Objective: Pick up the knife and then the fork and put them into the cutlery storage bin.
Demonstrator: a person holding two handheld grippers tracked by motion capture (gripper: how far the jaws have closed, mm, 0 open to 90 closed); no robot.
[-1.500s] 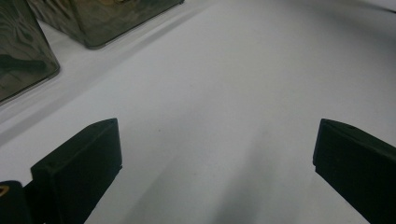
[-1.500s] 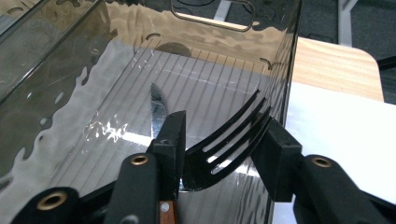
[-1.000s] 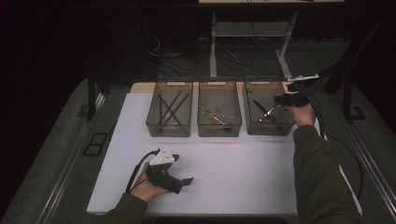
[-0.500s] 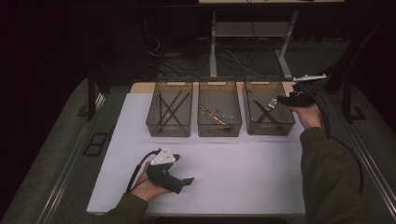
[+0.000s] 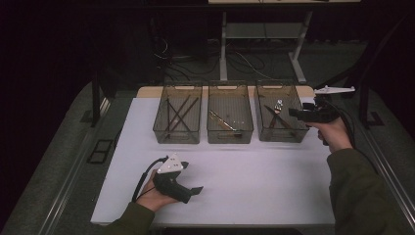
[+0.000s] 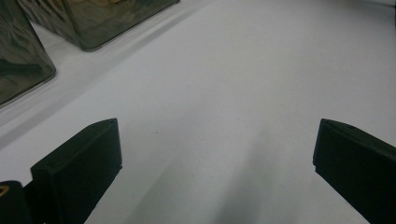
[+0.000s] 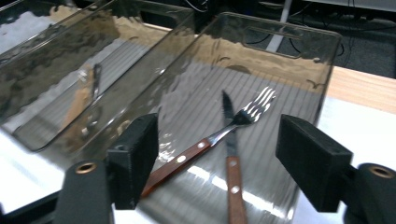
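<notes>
Currently, I am holding my right gripper [image 5: 293, 112] just above the near right edge of the right-hand smoked plastic bin [image 5: 275, 86], its jaws spread wide and gripping nothing. Seen along those jaws in the right gripper view, the bin [image 7: 299, 51] is holding a wood-handled fork [image 7: 219, 134] and a wood-handled knife [image 7: 230, 158]; the two are crossing, with the fork's tines pointing toward the far right corner and the knife lying almost lengthwise. Both pieces are resting on the ribbed bin floor, well apart from my jaw pads.

My left gripper [image 5: 195, 190] is resting low on the near left part of the white table [image 5: 264, 181], cradled in my left hand [image 5: 154, 196], with its jaws also standing wide open over bare tabletop in the left gripper view.

Three bins are sitting side by side along the far edge of the table: the left bin [image 5: 179, 88] is carrying dark crossed sticks, possibly chopsticks, and the middle bin [image 5: 229, 86] is carrying a light-coloured utensil that I cannot make out clearly.
</notes>
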